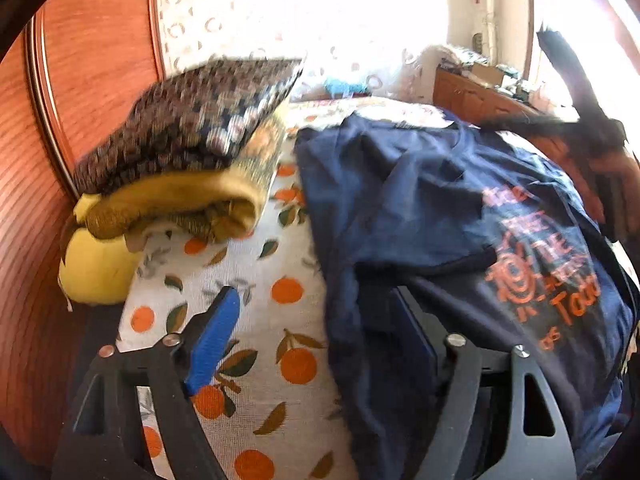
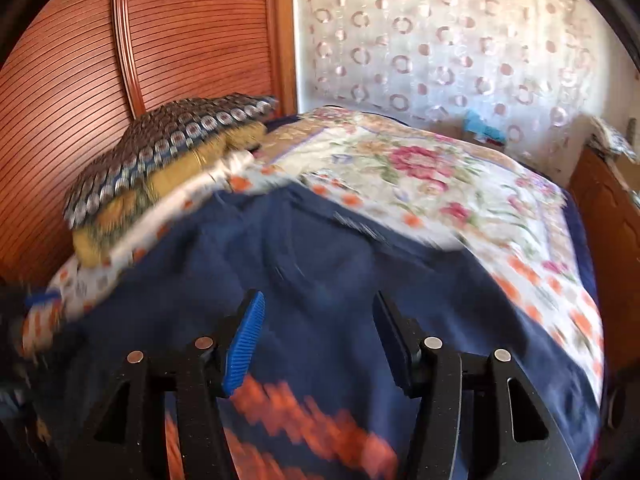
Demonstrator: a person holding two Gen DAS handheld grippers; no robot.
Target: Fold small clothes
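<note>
One navy T-shirt (image 1: 420, 208) lies spread mid-bed, two stacked pillows (image 1: 180, 152) at the headboard edge; left gripper (image 1: 316, 336) and right gripper (image 2: 320, 340) both gape wide, holding nothing

Orange print (image 2: 304, 420) on shirt blurred

wrist views, close, perhaps sharing shirt (image 1: 420, 208)

Probably home bedroom: bed (image 2: 440, 184), wardrobe (image 2: 180, 40).
</note>
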